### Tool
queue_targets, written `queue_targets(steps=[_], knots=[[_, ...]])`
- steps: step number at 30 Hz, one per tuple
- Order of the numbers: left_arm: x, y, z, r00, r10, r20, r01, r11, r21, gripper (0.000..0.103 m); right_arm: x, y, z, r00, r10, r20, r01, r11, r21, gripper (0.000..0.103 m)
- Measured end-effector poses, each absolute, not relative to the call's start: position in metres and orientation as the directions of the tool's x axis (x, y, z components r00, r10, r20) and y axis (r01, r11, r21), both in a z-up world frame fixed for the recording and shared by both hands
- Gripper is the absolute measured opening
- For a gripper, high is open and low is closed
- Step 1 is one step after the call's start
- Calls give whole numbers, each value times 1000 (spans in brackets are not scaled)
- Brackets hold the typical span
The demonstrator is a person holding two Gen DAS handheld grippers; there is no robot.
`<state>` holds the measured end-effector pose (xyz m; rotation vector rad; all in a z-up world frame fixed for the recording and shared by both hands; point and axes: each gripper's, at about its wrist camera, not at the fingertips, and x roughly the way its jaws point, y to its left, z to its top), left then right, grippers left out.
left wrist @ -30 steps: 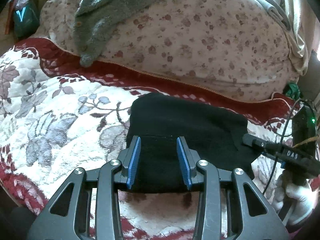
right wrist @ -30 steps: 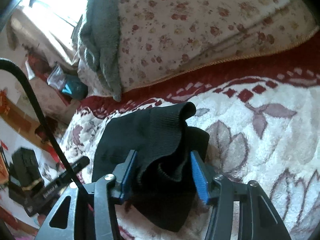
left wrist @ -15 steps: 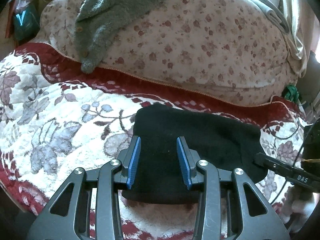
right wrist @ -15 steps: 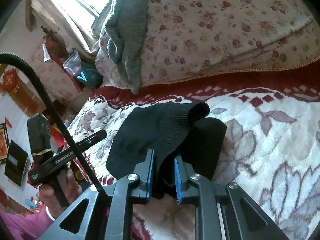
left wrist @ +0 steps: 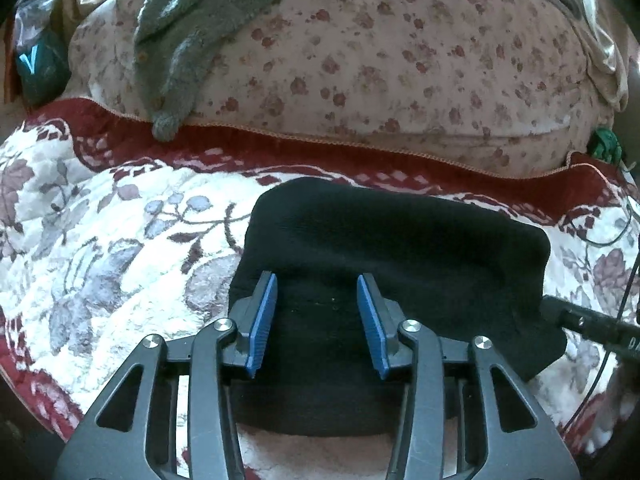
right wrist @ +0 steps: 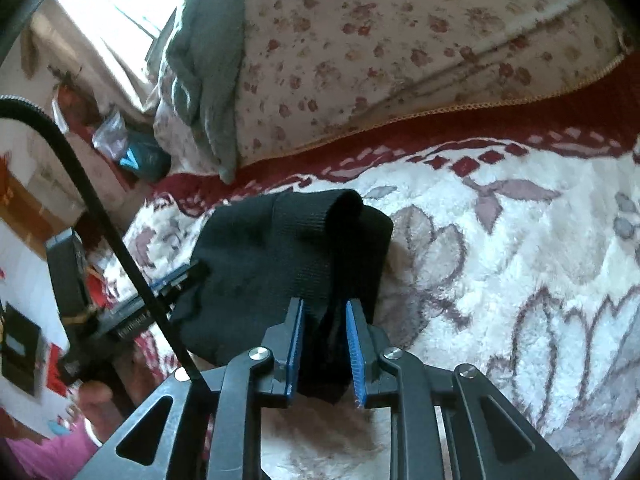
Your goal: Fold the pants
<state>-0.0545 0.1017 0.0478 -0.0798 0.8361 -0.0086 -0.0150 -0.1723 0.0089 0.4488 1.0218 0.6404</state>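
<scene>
— How many things do you count on the bed?

— One pair of black pants (left wrist: pixel 392 248), folded into a thick bundle and lying on the white flowered blanket (left wrist: pixel 120 240), near its dark red border. One big flowered pillow (left wrist: pixel 380 60) behind it, with one grey-green knitted garment (left wrist: pixel 176 52) draped over its top and hanging down onto the red border. One teal bag (left wrist: pixel 36 64) at the far left edge.

— And your tongs?

— Two. My left tongs (left wrist: pixel 318 322) are spread wide over the near part of the bundle, both blue pads (left wrist: pixel 262 320) clear of each other with black cloth showing between them; whether the pads touch the cloth I cannot tell. My right tongs (right wrist: pixel 326 354) are pressed in on a bunched ribbed edge of the pants (right wrist: pixel 280 264), pinching it between the blue pads; that edge rises from the grip in a rolled lip above the rest of the bundle.

— What can't you make out?

— From the left wrist, the near hem of the pants is hidden under my own tongs, and the right tongs show only as a dark bar (left wrist: pixel 588 324) cut off at the right edge. From the right wrist, a black cable (right wrist: pixel 100 216) crosses the left side, and the left tongs (right wrist: pixel 176 280) behind it are blurred, their tips partly covered by the cloth. The room at far left is washed out.
</scene>
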Motion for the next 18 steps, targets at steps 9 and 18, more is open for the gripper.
queue_targets(steps=[9,18], knots=[[-64,135,68,671,-147,-726,6,981,-193,54,-14,-192,19,386,728,-566,-219,669,710,59],[-56,161,61,634,-214,-743,-7,959,-282,55,-5,-180,0,331,733,-594,-169,666,727,59]])
